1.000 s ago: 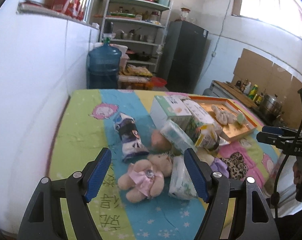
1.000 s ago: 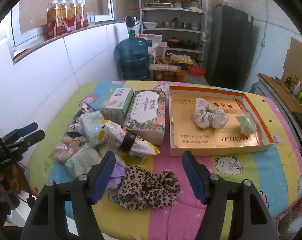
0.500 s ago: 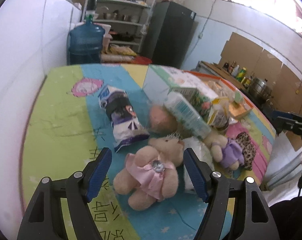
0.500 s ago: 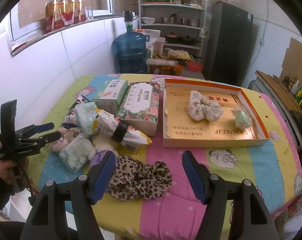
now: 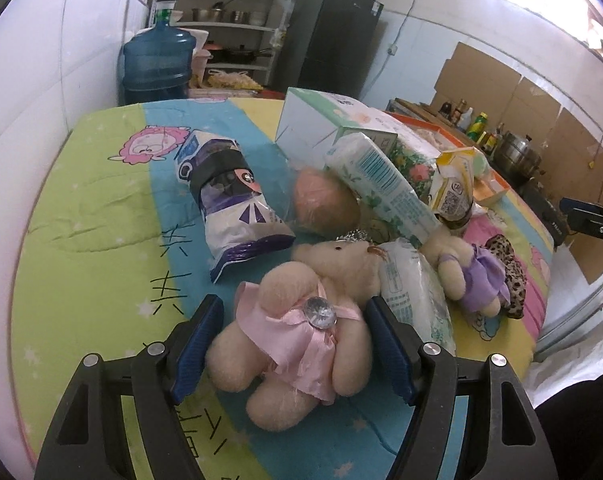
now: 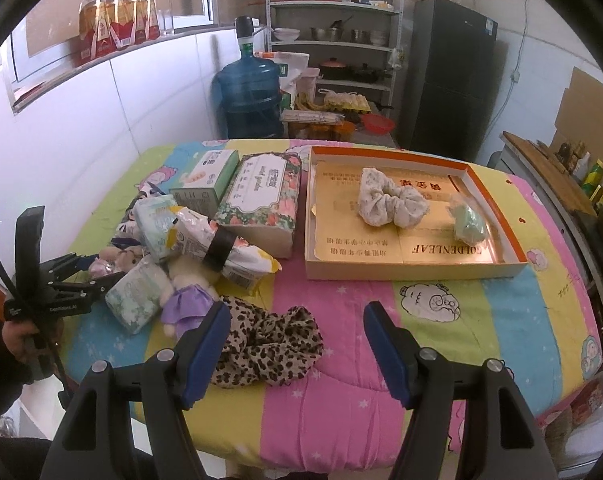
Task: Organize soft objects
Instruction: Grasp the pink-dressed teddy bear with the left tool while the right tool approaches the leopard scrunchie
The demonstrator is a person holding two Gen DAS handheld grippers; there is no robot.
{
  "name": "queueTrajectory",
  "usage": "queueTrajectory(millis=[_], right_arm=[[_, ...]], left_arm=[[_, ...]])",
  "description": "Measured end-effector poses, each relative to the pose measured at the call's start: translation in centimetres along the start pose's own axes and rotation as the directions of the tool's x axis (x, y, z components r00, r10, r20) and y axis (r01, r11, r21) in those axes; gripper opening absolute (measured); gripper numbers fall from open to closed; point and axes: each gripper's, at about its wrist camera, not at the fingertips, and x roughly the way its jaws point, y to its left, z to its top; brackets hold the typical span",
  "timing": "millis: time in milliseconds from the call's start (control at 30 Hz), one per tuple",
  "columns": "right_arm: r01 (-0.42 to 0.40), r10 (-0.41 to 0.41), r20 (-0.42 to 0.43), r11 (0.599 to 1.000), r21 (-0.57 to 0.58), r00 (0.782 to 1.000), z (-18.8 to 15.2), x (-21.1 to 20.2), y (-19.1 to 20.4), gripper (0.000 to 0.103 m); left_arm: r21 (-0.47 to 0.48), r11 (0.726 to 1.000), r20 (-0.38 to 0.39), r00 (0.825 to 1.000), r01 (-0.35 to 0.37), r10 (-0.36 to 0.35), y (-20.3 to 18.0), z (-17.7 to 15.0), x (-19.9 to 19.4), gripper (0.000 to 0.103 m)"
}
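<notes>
Bear in pink dress (image 5: 301, 328) lies head away, btwn open left claw (image 5: 295, 344).

Two plush bears: one in pink (image 5: 301, 332) between the left gripper's (image 5: 295, 344) fingers, one in purple (image 5: 467, 276) right of it. Two scrunchies: leopard (image 6: 265, 344), floral (image 6: 389, 204). Two tissue boxes (image 6: 205, 180) (image 6: 261, 200). Two grippers.

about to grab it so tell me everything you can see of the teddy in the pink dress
The teddy in the pink dress is a small cream plush bear that looks fuzzy and soft, wearing a satiny pink dress with a clear gem at the bow. It lies on the striped quilt, legs toward the camera. The open left gripper straddles it, blue pads on either side without visibly squeezing. Its head end rests against a tissue pack.
</notes>
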Motion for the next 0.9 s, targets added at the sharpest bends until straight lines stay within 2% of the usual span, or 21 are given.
queueTrajectory(millis=[67, 233, 400, 667, 900], right_arm=[[-0.004, 0.004, -0.002, 1.000, -0.002, 1.000, 0.0, 0.1, 0.1, 0.069], [-0.011, 0.011, -0.012, 1.000, -0.005, 1.000, -0.1, 0.5, 0.2, 0.069], [-0.032, 0.033, -0.041, 0.999, 0.020, 0.999, -0.7, 1.3, -0.1, 0.069], [-0.086, 0.091, -0.136, 0.995, 0.044, 0.987, -2.4, 4.3, 0.1, 0.069], [-0.096, 0.107, -0.171, 0.993, 0.074, 0.979, -2.7, 6.6, 0.0, 0.069]], left_arm=[[0.011, 1.000, -0.002, 1.000, -0.012, 0.012, -0.2, -0.1, 0.0, 0.075], [0.047, 0.998, -0.001, 1.000, -0.030, 0.030, -1.2, -0.5, -0.1, 0.054], [0.040, 0.998, 0.035, 0.999, -0.038, 0.037, -1.7, -1.2, -1.1, 0.044], [-0.040, 0.999, 0.104, 0.994, -0.035, 0.039, -1.2, -2.0, -3.4, 0.042], [-0.073, 0.996, 0.157, 0.986, -0.055, 0.065, -1.0, -1.8, -5.5, 0.042]])
